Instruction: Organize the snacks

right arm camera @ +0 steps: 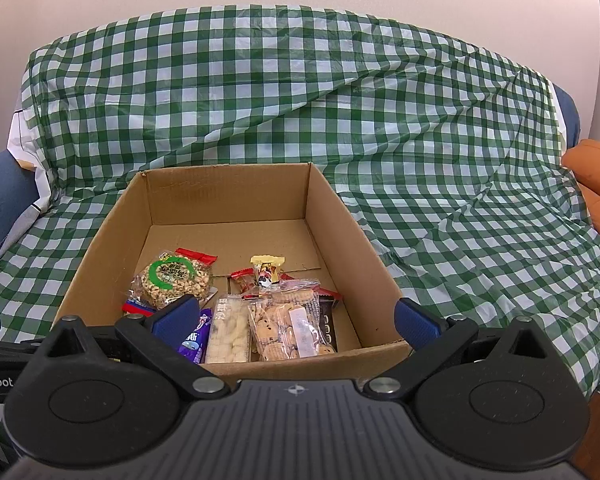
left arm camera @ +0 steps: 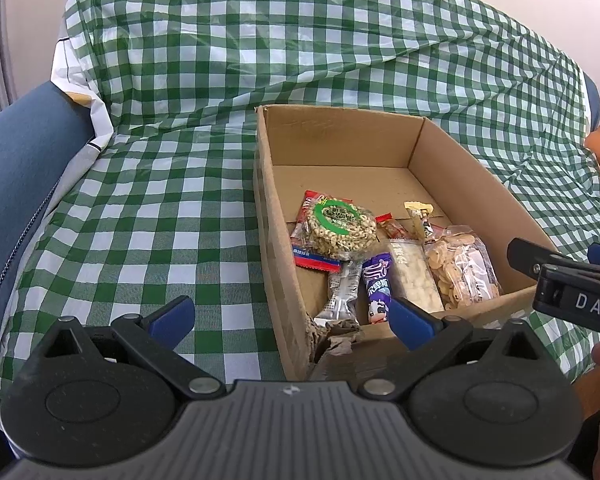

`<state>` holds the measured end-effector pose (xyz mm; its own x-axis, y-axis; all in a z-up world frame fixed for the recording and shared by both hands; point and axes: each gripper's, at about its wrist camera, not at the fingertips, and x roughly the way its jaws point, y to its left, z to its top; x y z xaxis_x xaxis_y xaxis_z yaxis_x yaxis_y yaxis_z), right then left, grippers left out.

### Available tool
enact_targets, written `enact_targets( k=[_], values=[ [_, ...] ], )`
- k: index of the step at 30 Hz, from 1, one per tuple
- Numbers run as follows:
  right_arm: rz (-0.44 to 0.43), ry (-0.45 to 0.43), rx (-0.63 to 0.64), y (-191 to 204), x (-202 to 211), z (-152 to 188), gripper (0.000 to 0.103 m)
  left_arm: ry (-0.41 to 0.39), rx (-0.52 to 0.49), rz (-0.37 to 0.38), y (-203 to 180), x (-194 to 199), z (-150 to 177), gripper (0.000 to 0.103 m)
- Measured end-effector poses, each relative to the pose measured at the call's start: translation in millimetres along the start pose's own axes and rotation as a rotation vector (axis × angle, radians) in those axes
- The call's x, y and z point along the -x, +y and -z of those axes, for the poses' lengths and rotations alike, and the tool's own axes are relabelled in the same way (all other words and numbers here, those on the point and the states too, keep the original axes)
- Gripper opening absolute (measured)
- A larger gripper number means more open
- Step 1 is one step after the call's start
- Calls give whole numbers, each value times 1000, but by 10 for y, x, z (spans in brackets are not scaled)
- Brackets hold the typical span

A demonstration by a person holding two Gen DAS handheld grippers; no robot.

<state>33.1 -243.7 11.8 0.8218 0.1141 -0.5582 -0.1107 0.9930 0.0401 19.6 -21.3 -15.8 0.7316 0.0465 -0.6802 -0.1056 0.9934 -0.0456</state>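
Note:
An open cardboard box [left arm camera: 340, 136] [right arm camera: 228, 188] sits on a green checked cloth and holds several wrapped snacks. Among them are a round puffed-grain cake with a green label [left arm camera: 338, 227] [right arm camera: 172, 280], a purple packet [left arm camera: 377, 288] [right arm camera: 194, 336], a white rice-crisp bar [left arm camera: 414, 276] [right arm camera: 230, 330] and a clear bag of small biscuits [left arm camera: 462, 266] [right arm camera: 288, 326]. My left gripper [left arm camera: 292, 316] is open and empty at the box's near left corner. My right gripper [right arm camera: 296, 316] is open and empty just before the box's near wall; it also shows in the left wrist view [left arm camera: 560, 276].
The green checked cloth [left arm camera: 148, 216] [right arm camera: 460, 208] covers a blue sofa [left arm camera: 16, 168] and drapes up its back. An orange cushion [right arm camera: 596, 168] lies at the far right. A pale wall stands behind.

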Motion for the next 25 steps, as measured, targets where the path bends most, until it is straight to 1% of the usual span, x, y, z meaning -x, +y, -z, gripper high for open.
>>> enact_targets(
  k=[20,25],
  values=[
    [-4,-4,-2,26,-9,-37,103,-3,-8,10,-21,-23,12,103],
    [0,-20,8,72,3,-55,103,-18,-22,10,-50,-22,17,103]
  ],
)
